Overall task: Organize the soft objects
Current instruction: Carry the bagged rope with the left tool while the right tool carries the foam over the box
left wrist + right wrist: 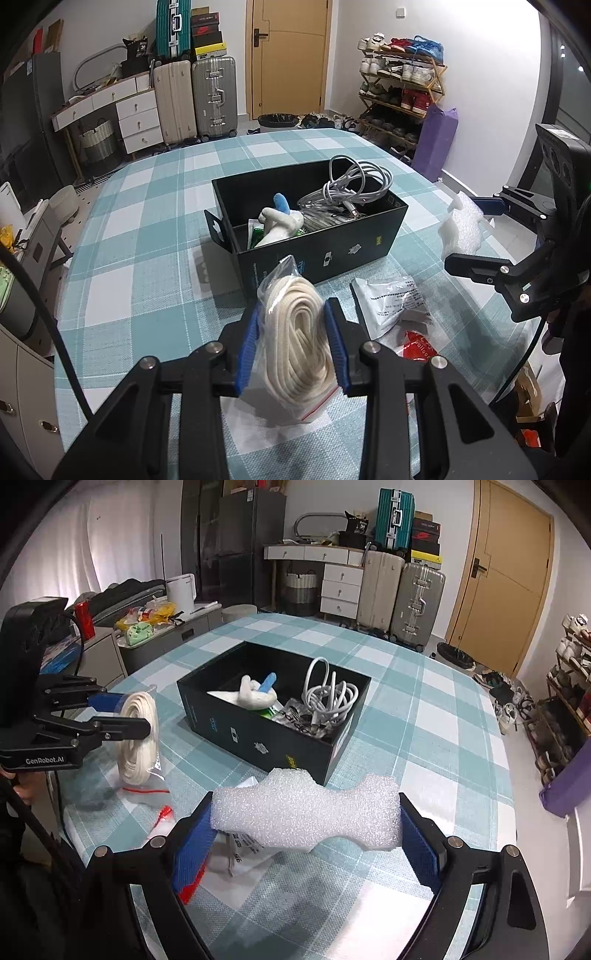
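My left gripper is shut on a bagged coil of cream rope, held above the table in front of the black box; the gripper also shows in the right wrist view with the rope. My right gripper is shut on a white foam piece, held near the box's front corner; the foam shows in the left wrist view. The box holds a white plush toy and a coiled white cable.
A white printed packet and a red balloon packet lie on the checked tablecloth in front of the box. Suitcases, drawers and a shoe rack stand beyond the table.
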Motion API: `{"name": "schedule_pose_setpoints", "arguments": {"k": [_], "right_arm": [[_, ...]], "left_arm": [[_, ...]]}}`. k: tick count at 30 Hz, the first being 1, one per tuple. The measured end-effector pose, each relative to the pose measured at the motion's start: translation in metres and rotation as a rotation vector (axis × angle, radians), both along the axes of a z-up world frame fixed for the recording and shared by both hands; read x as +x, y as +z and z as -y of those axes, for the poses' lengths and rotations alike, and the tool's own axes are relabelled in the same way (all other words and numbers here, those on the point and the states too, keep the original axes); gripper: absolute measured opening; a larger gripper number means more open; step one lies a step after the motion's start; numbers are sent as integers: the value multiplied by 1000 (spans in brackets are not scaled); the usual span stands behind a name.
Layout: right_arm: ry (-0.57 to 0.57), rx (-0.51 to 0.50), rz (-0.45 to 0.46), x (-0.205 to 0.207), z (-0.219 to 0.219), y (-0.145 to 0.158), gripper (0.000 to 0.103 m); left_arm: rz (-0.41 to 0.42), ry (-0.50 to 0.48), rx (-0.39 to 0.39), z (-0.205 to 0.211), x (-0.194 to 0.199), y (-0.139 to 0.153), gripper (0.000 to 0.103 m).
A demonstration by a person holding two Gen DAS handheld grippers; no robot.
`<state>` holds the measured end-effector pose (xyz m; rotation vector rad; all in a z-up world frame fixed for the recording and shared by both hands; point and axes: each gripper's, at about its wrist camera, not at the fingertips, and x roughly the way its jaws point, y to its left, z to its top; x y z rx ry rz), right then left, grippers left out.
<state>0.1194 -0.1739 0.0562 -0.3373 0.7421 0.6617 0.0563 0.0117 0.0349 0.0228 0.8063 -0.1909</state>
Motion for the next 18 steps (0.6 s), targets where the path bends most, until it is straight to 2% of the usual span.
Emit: {"name": "schedule_pose_setpoints", "arguments": {"k": [18], "right_arm": [[37, 88, 27, 4, -12, 7, 91]], "left_arm": [[19, 5, -14, 3, 2, 0, 33]]}}
